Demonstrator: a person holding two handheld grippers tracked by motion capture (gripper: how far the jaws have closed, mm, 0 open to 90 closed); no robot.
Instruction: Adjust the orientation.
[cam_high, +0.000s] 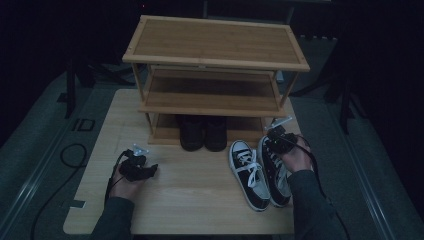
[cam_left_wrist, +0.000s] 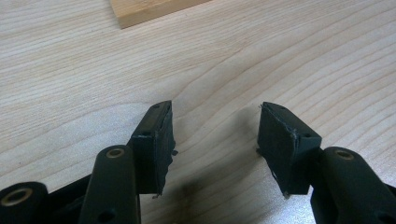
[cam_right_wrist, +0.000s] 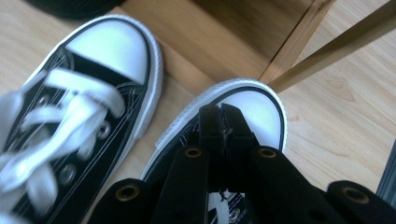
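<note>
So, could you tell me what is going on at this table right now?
A person is working with two hand-held grippers in front of a wooden shoe rack on the table. The right gripper, its jaws shut, sits over the right-hand sneaker of a black-and-white pair; whether it grips anything there is unclear. The other sneaker lies beside it. The left gripper rests open over bare table. A pair of black shoes already sits on the bottom shelf.

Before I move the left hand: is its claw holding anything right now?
No: in the left gripper view the left claw stands open over the bare wooden table, with nothing between its pads.
</note>
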